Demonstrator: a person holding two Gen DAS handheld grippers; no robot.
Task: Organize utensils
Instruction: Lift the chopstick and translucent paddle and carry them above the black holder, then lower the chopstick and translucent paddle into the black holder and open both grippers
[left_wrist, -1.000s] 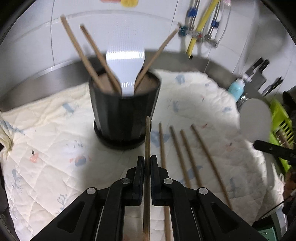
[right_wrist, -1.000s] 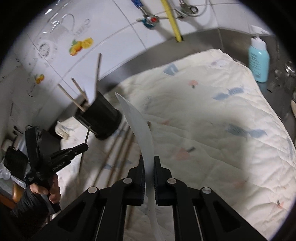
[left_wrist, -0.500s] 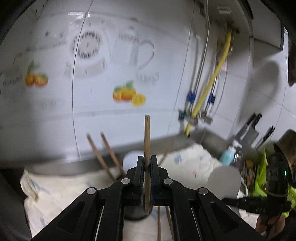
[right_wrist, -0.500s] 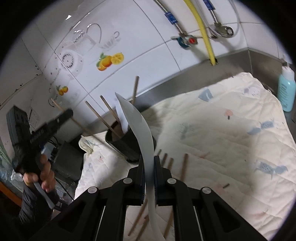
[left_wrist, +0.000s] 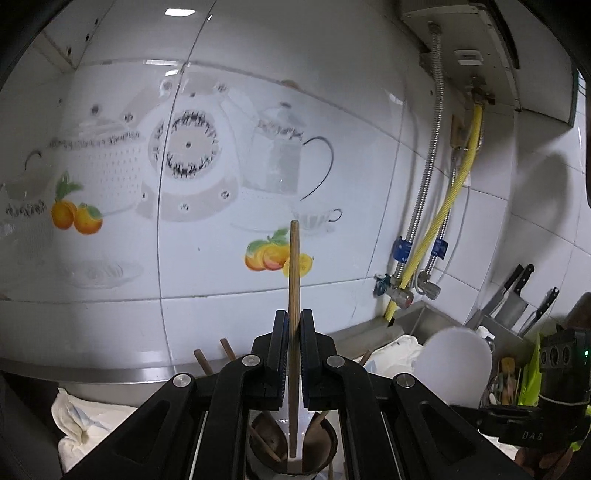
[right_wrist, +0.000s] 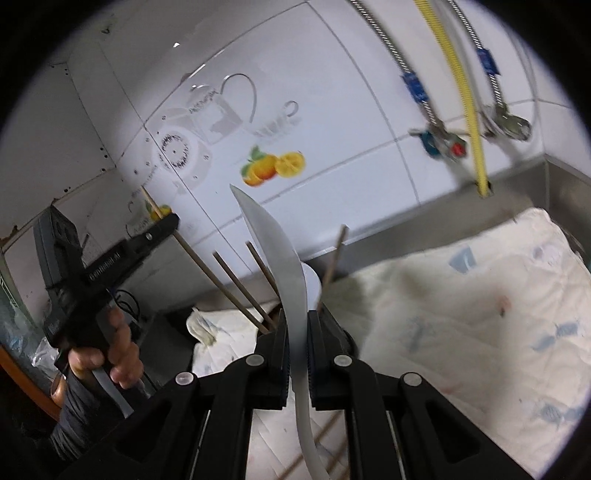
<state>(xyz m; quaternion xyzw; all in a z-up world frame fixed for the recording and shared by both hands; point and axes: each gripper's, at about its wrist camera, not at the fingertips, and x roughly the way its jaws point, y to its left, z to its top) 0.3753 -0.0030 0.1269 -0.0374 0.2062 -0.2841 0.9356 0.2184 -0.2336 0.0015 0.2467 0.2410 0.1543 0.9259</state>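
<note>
My left gripper (left_wrist: 293, 341) is shut on a wooden chopstick (left_wrist: 294, 280) held upright, its lower end over the dark utensil holder (left_wrist: 325, 448) just below the fingers. The holder has chopsticks (left_wrist: 202, 362) and a white rice paddle in it. My right gripper (right_wrist: 296, 345) is shut on a second white rice paddle (right_wrist: 280, 251), seen edge-on, close to the holder, which is mostly hidden behind its fingers. That paddle shows as a white disc in the left wrist view (left_wrist: 456, 363). The left gripper shows at the left of the right wrist view (right_wrist: 122, 254).
A quilted cream cloth (right_wrist: 461, 317) covers the counter, with loose chopsticks (right_wrist: 325, 432) on it. Behind is a tiled wall with hoses and valves (left_wrist: 402, 291). Knives (left_wrist: 517, 291) and a green rack (left_wrist: 532, 384) stand at the right.
My left gripper has lifted the chopstick off the cloth and turned it upright above the holder. My right gripper has moved in toward the holder with the paddle.
</note>
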